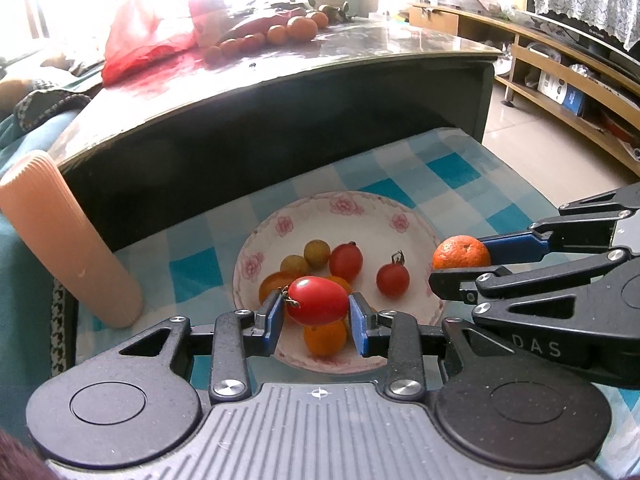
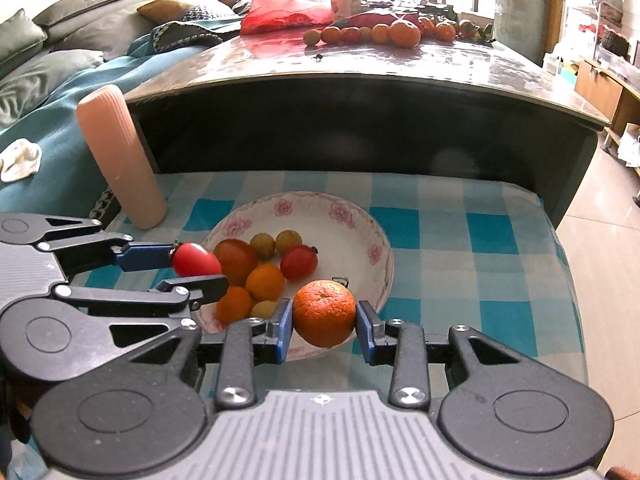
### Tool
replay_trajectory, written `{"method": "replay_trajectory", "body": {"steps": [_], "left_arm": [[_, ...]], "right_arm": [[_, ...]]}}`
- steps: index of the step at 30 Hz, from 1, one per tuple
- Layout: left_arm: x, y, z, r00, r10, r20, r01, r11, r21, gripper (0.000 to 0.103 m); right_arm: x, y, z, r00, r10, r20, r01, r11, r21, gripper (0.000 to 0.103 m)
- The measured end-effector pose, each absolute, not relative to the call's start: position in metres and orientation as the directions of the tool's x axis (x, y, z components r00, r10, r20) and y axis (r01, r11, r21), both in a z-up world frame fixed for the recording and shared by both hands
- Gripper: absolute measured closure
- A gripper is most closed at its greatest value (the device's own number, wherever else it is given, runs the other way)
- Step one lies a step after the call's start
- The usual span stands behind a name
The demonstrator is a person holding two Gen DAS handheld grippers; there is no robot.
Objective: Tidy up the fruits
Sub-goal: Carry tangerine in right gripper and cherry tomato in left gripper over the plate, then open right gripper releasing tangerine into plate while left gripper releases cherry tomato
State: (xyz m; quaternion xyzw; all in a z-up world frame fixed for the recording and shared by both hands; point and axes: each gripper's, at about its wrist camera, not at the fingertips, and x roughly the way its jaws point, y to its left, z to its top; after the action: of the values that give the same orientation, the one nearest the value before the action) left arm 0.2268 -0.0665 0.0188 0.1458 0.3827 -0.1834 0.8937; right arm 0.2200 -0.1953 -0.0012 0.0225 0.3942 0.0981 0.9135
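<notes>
A ribbed peach cylinder [image 2: 120, 156] stood left of the floral bowl [image 2: 372, 236] on the checked cloth [image 2: 460, 232]. In the bowl lay two red tomatoes, several orange and yellow fruits. The left tongs [image 1: 317, 316] gripped a red tomato [image 1: 318, 300] above it; the right tongs [image 2: 324, 322] clamped a mandarin [image 2: 324, 312] over the rim.

Tomato [image 1: 318, 300]: smooth, glossy skin. Orange [image 2: 324, 312]: dimpled, matt peel. Tablecloth [image 2: 460, 240]: checked cloth; upper tabletop [image 2: 400, 64]: glossy.
</notes>
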Motion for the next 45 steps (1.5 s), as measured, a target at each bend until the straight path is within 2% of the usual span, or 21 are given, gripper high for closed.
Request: {"method": "replay_trajectory", "body": {"steps": [14,45], "left_arm": [[0.259,-0.065,0.013,0.632,-0.208,-0.747,0.407,0.909,0.091,0.061],[0.28,-0.071,-0.01,0.628,-0.157,-0.762,0.404,0.903,0.147,0.061]], "right_arm": [[0.252,-0.196,-0.006,0.676,0.209,-0.707,-0.172,0.977,0.125,0.053],[0.288,-0.2,-0.034,0.644,0.234,-0.729,-0.153,0.972,0.177,0.053]]}}
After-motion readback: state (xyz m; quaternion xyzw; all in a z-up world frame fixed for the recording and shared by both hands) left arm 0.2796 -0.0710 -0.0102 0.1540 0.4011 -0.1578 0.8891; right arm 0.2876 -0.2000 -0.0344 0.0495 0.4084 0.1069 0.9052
